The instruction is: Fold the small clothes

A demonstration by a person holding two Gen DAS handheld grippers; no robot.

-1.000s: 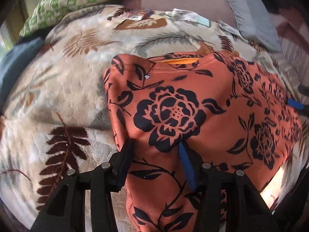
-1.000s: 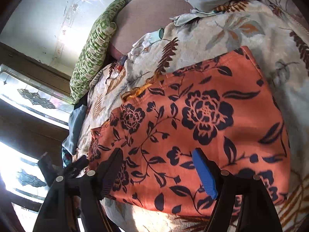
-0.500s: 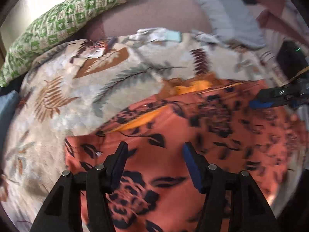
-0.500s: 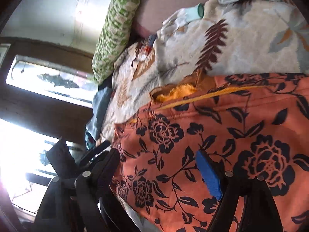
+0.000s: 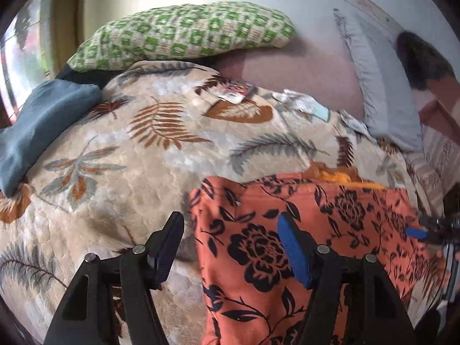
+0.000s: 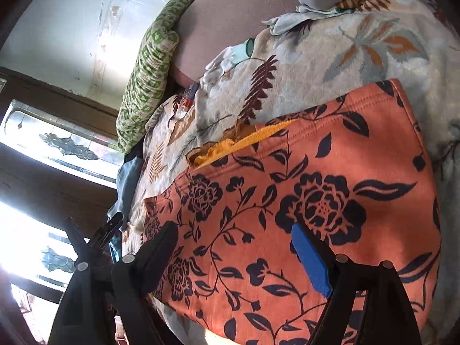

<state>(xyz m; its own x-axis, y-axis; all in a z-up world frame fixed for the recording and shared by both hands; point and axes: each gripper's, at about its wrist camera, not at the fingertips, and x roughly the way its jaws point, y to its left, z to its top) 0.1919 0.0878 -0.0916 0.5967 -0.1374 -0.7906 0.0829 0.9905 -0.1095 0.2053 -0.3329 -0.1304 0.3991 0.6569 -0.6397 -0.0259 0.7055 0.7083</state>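
Note:
An orange garment with black flowers (image 5: 302, 244) lies flat on a leaf-patterned blanket (image 5: 115, 172). A yellow inner lining (image 5: 342, 176) shows at its far edge. My left gripper (image 5: 230, 238) is open above the garment's left edge and holds nothing. The right gripper's tip (image 5: 417, 232) shows at the garment's right side. In the right wrist view the garment (image 6: 302, 201) fills the middle, and my right gripper (image 6: 233, 247) is open above it and holds nothing. The left gripper (image 6: 106, 233) shows at the garment's far left.
A green checked pillow (image 5: 184, 34) and a grey pillow (image 5: 382, 92) lie at the head of the bed. A blue cloth (image 5: 37, 126) lies at the left. Small pale clothes (image 5: 304, 105) lie on the blanket beyond the garment. A window (image 6: 43, 172) is left of the bed.
Both grippers have lifted and drawn back from the garment. The left one has shifted left, so that it now straddles the garment's left edge. The garment lies still.

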